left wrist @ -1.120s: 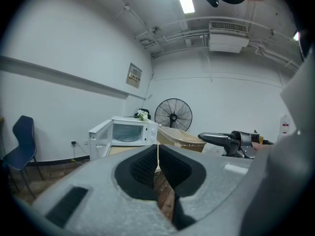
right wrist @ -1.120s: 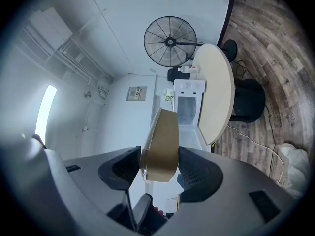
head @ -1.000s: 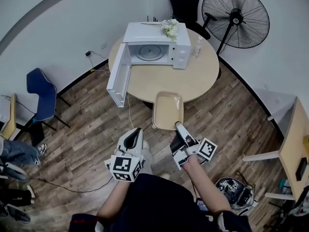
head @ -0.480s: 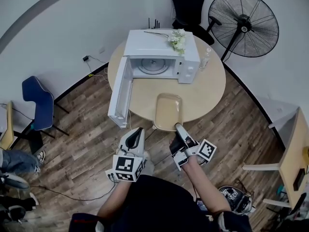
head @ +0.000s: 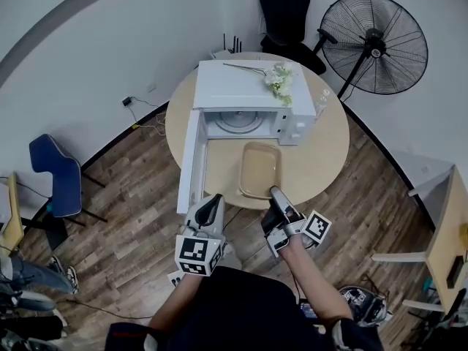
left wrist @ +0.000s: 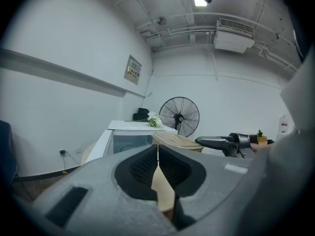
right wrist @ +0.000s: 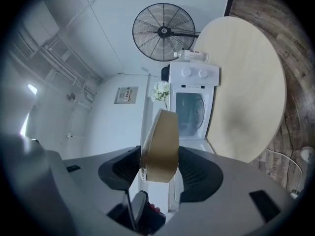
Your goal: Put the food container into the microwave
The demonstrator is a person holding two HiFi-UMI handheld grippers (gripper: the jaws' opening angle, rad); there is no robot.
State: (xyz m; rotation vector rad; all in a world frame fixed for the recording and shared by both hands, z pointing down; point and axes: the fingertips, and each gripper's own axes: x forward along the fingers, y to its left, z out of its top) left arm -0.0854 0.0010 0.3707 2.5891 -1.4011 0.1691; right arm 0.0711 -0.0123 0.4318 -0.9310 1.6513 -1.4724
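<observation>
1. Holding the food container (head: pixel 260 168) by its near edge, the right gripper (head: pixel 276 196) presses its two dark, bumpy pads on either side of the rim.
2. The food container is a tan box, long, with round corners and smooth walls. It lies flat over the near part of the table (head: pixel 322 152), in front of the microwave (head: pixel 241 86). I cannot tell if it touches the table.
3. The left gripper (head: pixel 212 205) has its tongs closed together with nothing in them. It is beside the right one, near the table's edge.
4. The microwave is a white box. Its door (head: pixel 190 159) stands wide open on the left and sticks out close to the left gripper. A round glass plate (head: pixel 238 121) shows inside.
5. The table is round, smooth, pale wood.
6. White flowers (head: pixel 280 77) lie on top of the microwave. A clear bottle (head: pixel 322 101) stands just beside its right side.
7. A big round black fan (head: pixel 385 44) and a black chair (head: pixel 289 6) stand behind the table. A blue chair (head: pixel 55 174) stands well apart on the left, on the brown wooden floor (head: pixel 131 196).
</observation>
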